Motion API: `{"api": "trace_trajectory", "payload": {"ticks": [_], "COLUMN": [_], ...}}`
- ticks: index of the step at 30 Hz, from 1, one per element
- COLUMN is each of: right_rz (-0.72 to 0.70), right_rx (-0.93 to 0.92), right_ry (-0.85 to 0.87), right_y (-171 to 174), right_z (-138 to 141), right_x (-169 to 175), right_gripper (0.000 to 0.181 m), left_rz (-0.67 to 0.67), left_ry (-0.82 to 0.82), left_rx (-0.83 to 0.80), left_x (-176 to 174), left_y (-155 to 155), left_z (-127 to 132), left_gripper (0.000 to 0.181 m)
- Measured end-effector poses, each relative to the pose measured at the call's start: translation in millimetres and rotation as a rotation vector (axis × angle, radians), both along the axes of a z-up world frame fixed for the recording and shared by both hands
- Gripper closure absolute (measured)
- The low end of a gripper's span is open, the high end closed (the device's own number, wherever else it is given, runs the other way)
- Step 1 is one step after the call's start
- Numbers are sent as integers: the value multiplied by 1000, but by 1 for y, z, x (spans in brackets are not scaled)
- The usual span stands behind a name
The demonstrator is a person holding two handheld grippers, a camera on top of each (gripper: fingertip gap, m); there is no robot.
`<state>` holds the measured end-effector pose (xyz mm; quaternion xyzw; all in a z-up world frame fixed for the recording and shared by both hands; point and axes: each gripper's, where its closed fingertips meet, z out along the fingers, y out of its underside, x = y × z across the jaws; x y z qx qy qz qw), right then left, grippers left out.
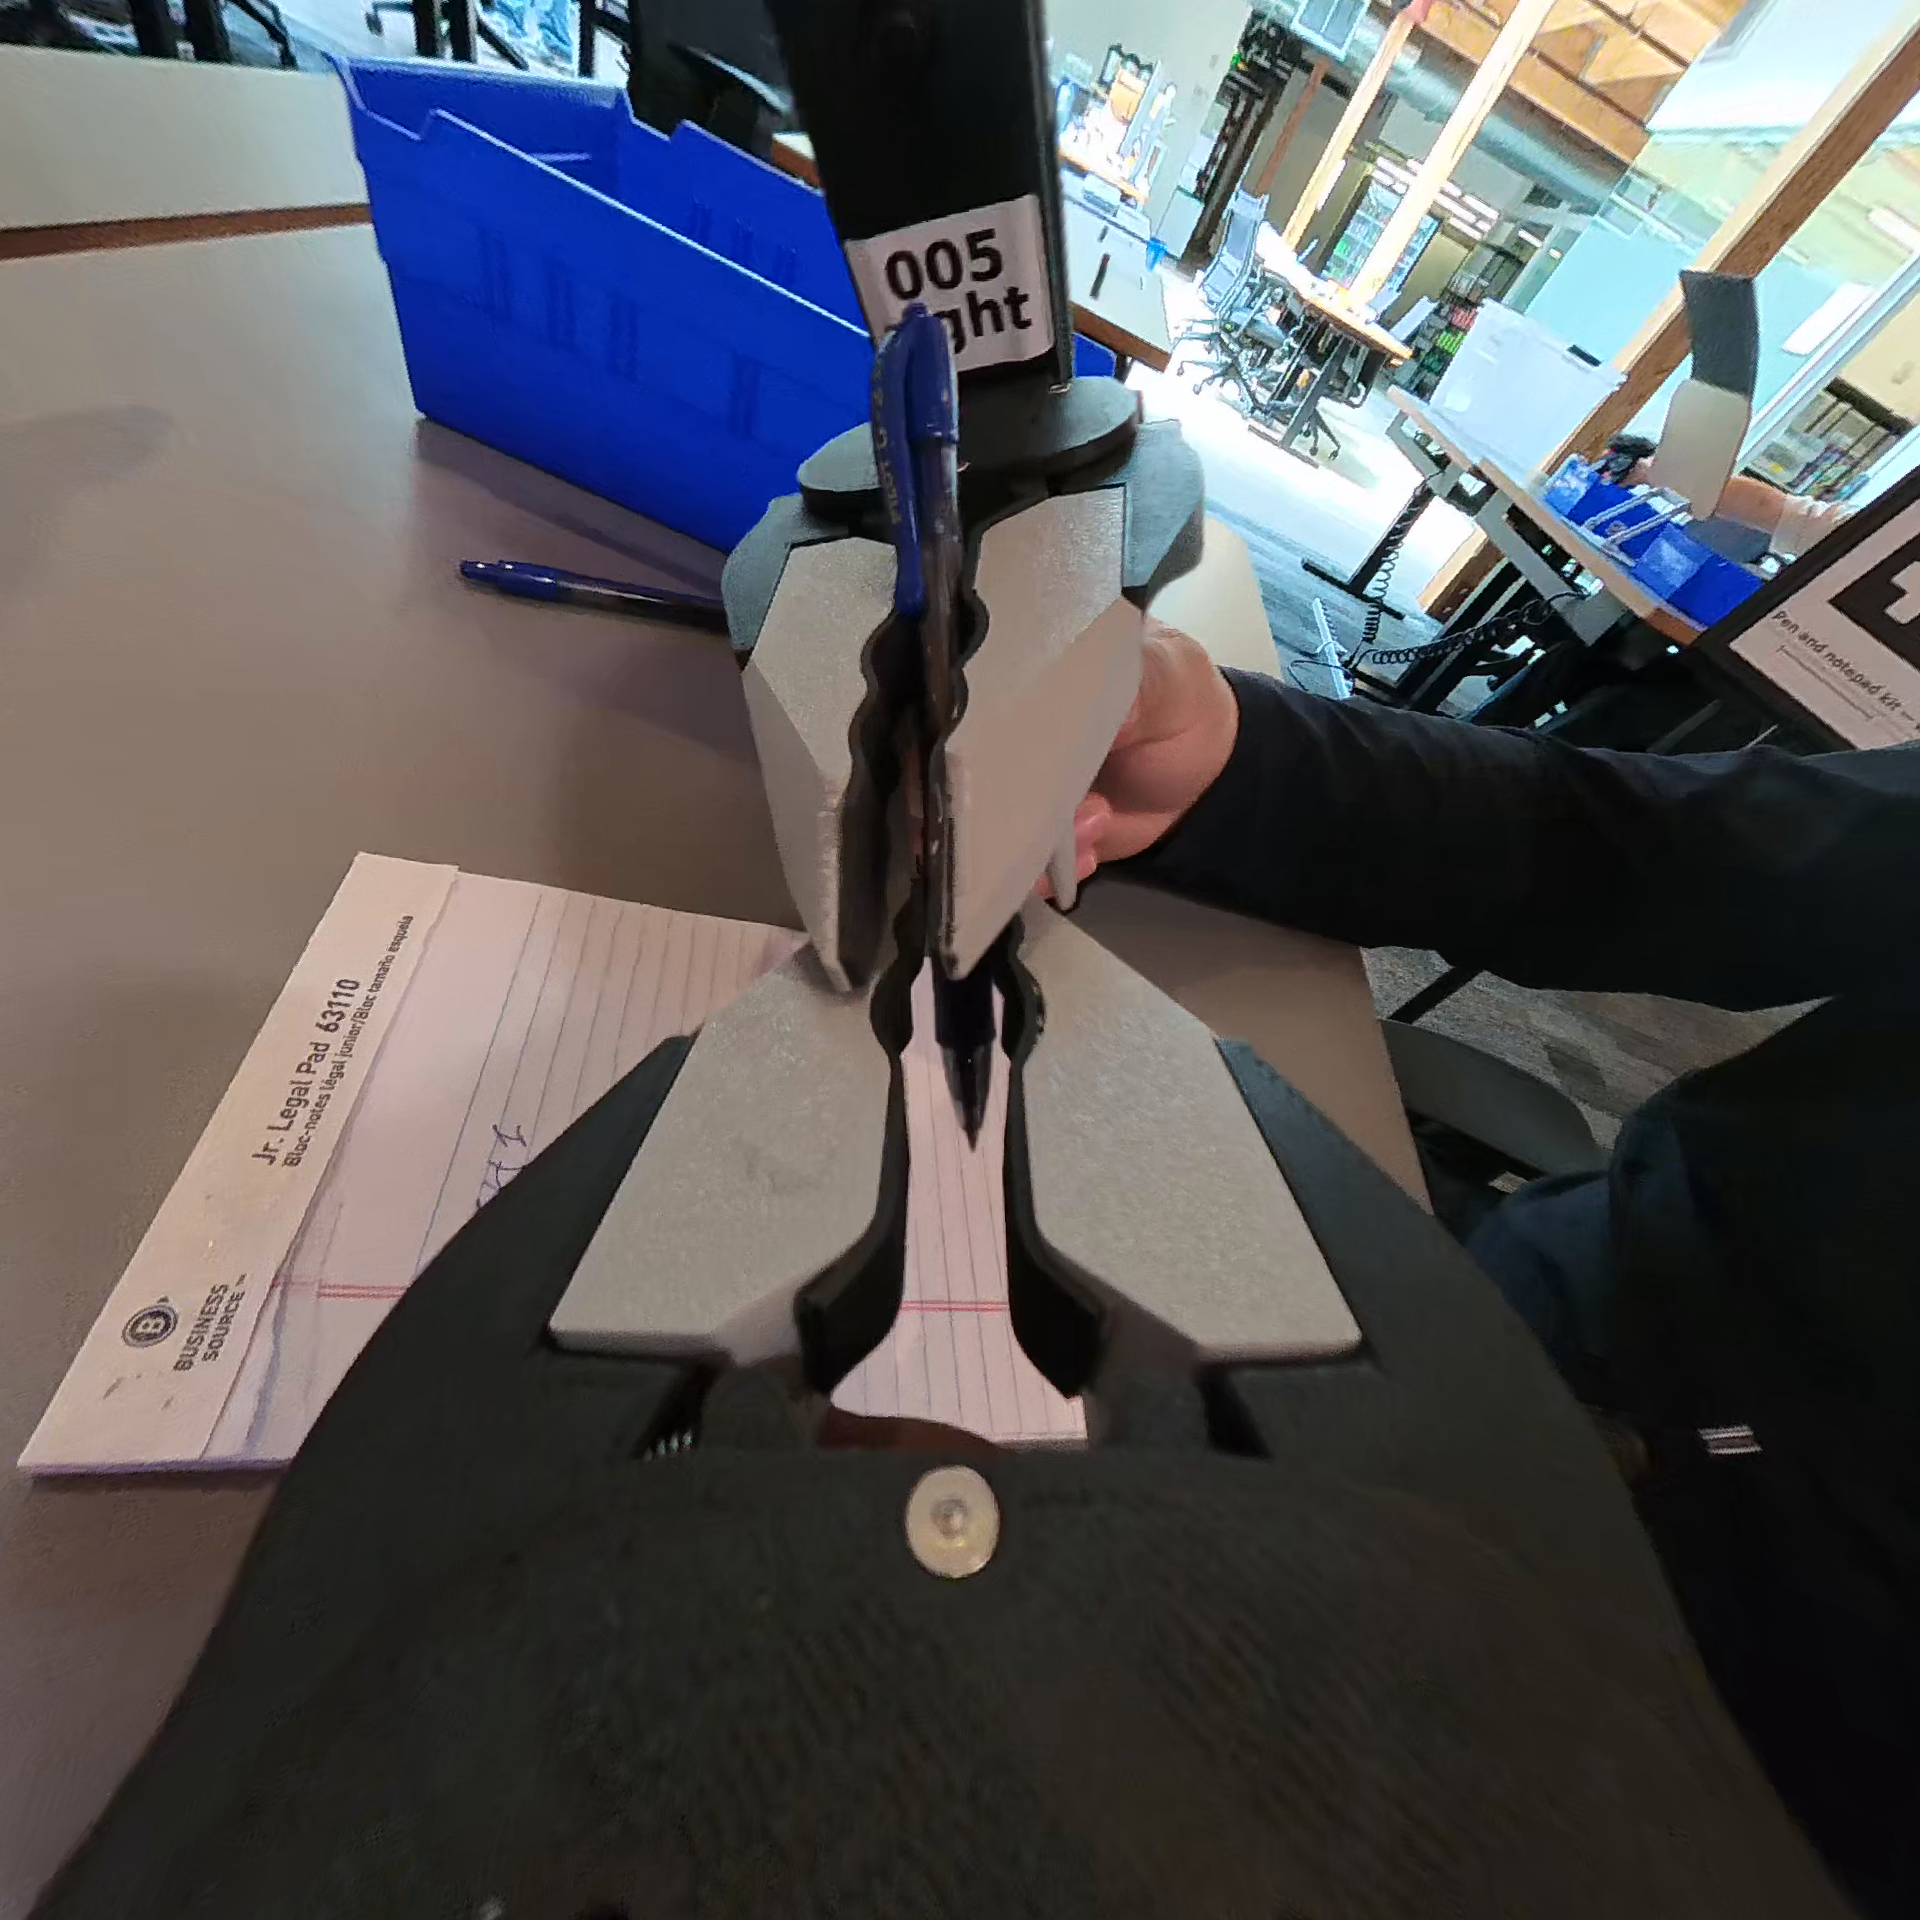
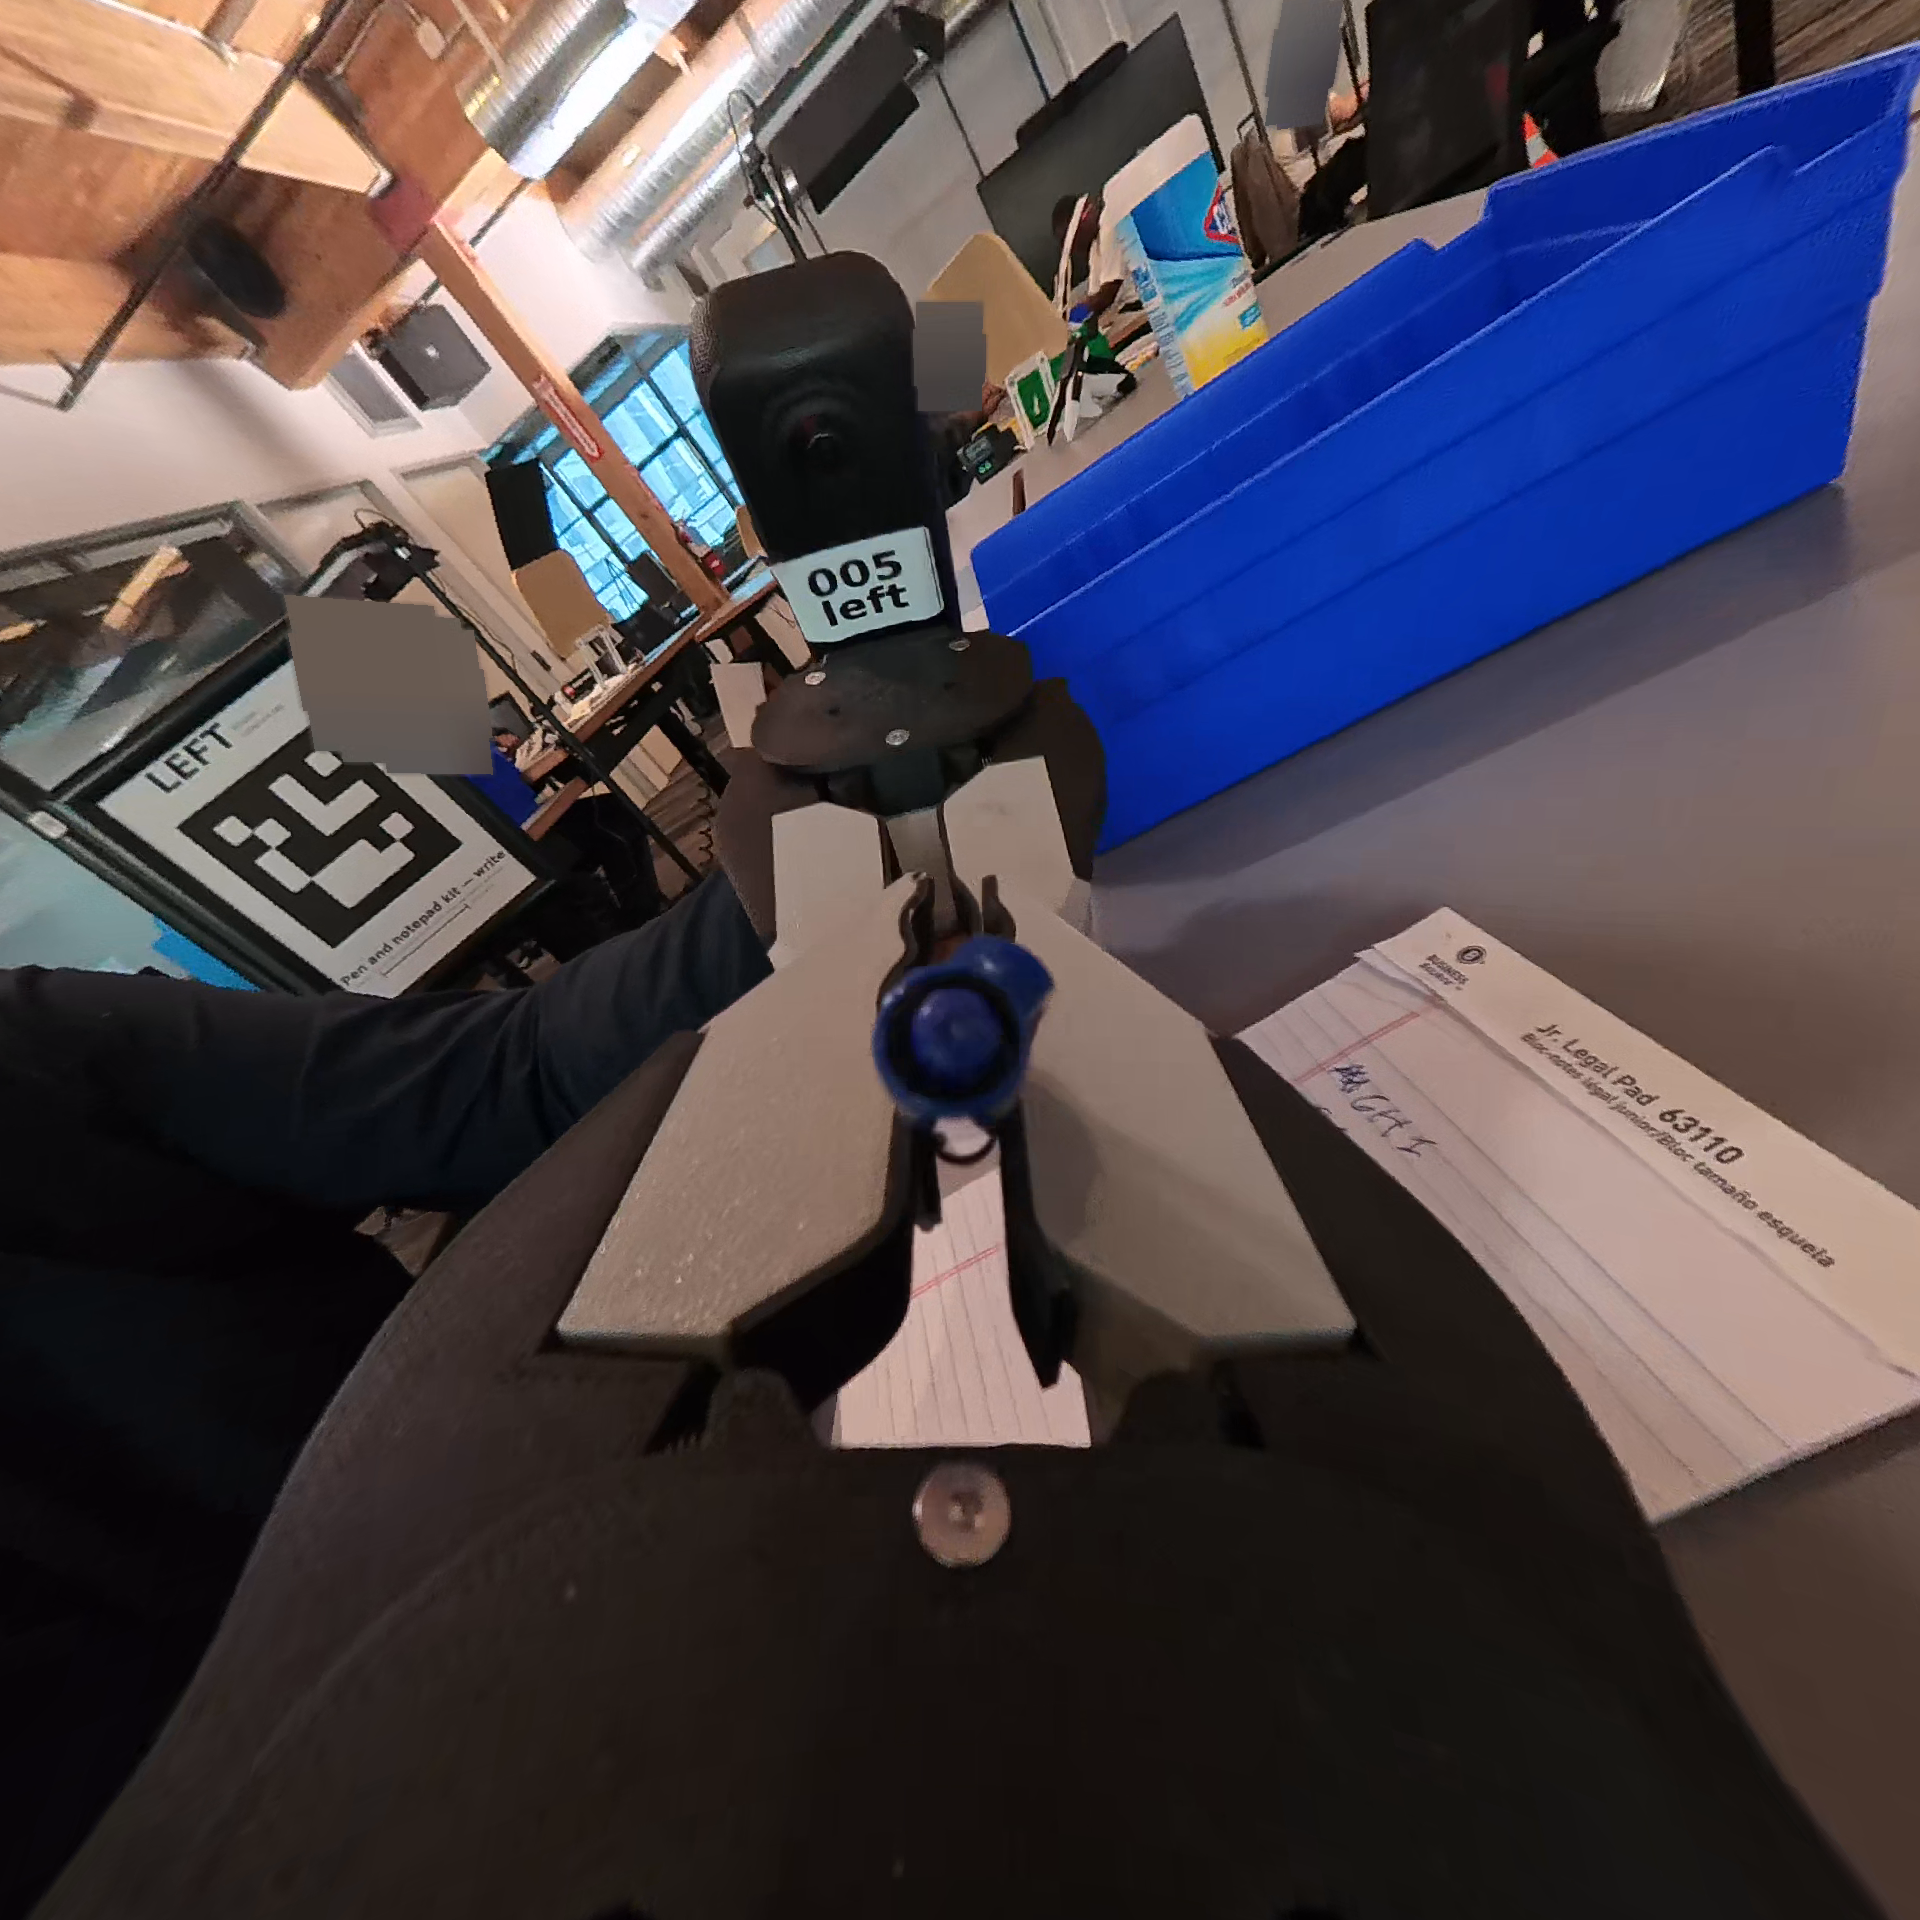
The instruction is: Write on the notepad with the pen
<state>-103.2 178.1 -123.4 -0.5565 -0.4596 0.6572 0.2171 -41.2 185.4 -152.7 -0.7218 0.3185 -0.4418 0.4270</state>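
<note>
Bright, even daylight from tall glass windows (image 1: 1621, 239) in the background, soft shadows on the matte grey tabletop (image 1: 208, 623), strong wide-angle bending toward picture edges, slight motion blur, background soft.

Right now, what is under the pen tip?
The lined notepad lies under the tip of the pen, which the right gripper clamps point-down. Whether the tip touches the paper cannot be told; the left gripper covers much of the page.
</note>
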Motion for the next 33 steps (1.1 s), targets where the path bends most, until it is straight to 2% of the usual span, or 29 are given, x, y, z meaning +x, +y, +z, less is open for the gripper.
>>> {"api": "trace_trajectory", "payload": {"ticks": [3, 6, 8, 11, 13, 20, 33], "right_rz": [-19, -79, -130, -214, -223, -169, -222], "right_rx": [-6, -54, -88, -141, -181, -204, -188], "right_ry": [27, 136, 214, 309, 362, 331, 284], "right_y": [6, 24, 38, 58, 64, 59, 68], "right_z": [5, 26, 41, 56, 63, 57, 47], "right_x": [3, 15, 27, 44, 51, 47, 50], "right_gripper": [173, 160, 159, 170, 181, 181, 181], "left_rz": [21, 38, 31, 21, 20, 14, 52], "left_ry": [-8, -18, -30, -25, -20, -7, -3], "left_rx": [-3, -2, 3, 1, -3, -13, 19], "left_x": [-4, -8, -8, -6, -4, -1, -2], "left_y": [4, 6, 5, 3, 3, 3, 11], "left_z": [2, 4, 6, 5, 4, -1, -3], "left_gripper": [172, 172, 172, 172, 172, 172, 173]}}
